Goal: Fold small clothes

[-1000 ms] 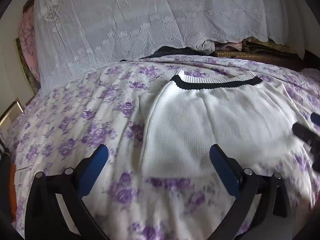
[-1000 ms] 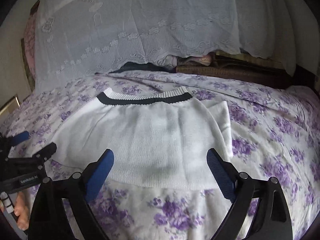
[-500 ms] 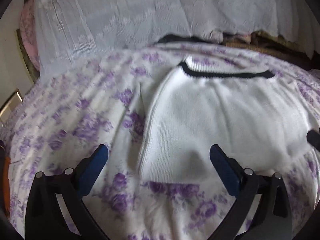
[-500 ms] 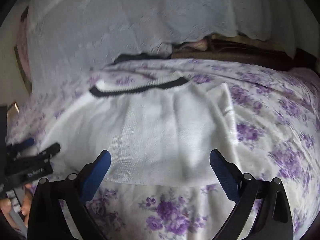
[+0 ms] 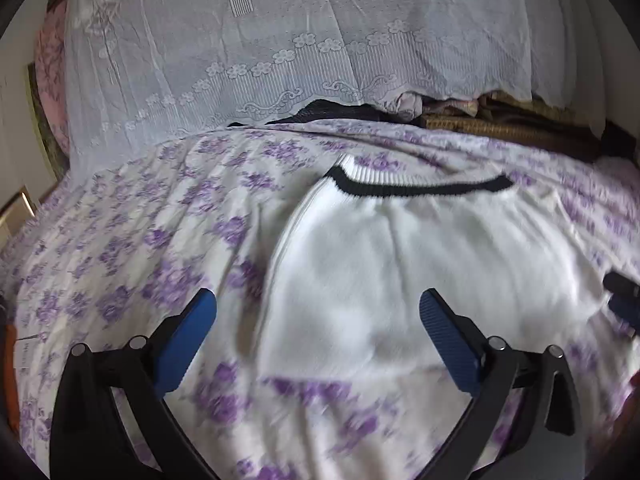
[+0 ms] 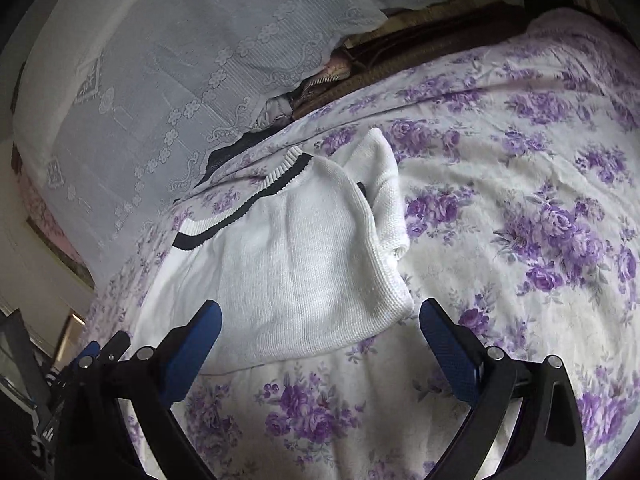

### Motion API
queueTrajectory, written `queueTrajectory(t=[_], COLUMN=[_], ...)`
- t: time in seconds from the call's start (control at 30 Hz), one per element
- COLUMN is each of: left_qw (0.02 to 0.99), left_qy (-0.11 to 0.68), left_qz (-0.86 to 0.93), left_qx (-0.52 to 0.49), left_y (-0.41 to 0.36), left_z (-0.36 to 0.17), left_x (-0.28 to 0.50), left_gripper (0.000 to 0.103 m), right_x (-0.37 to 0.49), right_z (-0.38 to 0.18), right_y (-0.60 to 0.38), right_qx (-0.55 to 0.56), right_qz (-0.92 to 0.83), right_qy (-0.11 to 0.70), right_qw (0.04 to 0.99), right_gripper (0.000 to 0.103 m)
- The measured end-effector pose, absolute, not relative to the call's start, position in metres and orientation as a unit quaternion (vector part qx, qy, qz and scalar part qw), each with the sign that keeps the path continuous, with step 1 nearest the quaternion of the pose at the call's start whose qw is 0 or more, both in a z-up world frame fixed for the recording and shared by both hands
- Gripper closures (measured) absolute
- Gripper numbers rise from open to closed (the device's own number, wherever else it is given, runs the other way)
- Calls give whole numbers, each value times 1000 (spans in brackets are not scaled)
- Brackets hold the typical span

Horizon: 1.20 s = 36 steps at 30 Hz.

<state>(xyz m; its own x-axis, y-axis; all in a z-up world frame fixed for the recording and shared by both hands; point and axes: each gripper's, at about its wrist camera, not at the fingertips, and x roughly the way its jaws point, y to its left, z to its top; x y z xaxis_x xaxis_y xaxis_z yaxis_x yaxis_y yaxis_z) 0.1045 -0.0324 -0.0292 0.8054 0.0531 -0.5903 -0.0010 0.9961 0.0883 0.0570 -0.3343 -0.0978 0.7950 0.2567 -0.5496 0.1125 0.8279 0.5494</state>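
Both tools, left tool (image 5: 318, 320) and right tool (image 6: 320, 326), hang released above the white sweater (image 6: 288, 264) on the bed (image 6: 520, 240); a shallow pinch could snag the bedsheet too.

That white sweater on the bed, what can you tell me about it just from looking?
The white sweater looks like a small ribbed knit with a collar band edged by a black stripe. It lies flat on the purple-flowered bedsheet, collar toward the lace-covered pile behind. One sleeve is folded in along its side. Neither gripper touches it; only the sheet does.
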Motion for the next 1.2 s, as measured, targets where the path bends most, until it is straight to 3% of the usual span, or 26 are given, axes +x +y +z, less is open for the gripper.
queueTrajectory(t=[0.17, 0.43, 0.53, 0.9, 1.03, 1.2], left_qw=[946, 917, 923, 923, 924, 925], left_qy=[322, 398, 385, 383, 381, 380], left_qz=[12, -8, -12, -13, -11, -11], left_qx=[36, 11, -13, 3, 7, 9], left_y=[-58, -69, -62, -68, -69, -69], left_z=[-19, -75, -72, -74, -73, -73], left_x=[137, 176, 175, 172, 171, 170], left_gripper=[4, 4, 4, 4, 4, 4], right_x=[63, 109, 120, 125, 126, 135], right_z=[-89, -86, -101, -115, -116, -119], right_y=[-363, -390, -387, -367, -359, -353], right_qx=[352, 390, 406, 331, 304, 280], right_qz=[57, 30, 51, 63, 62, 75], right_qy=[307, 308, 307, 349, 358, 363], right_qw=[882, 867, 859, 874, 881, 886], right_gripper=[3, 3, 3, 4, 7, 22])
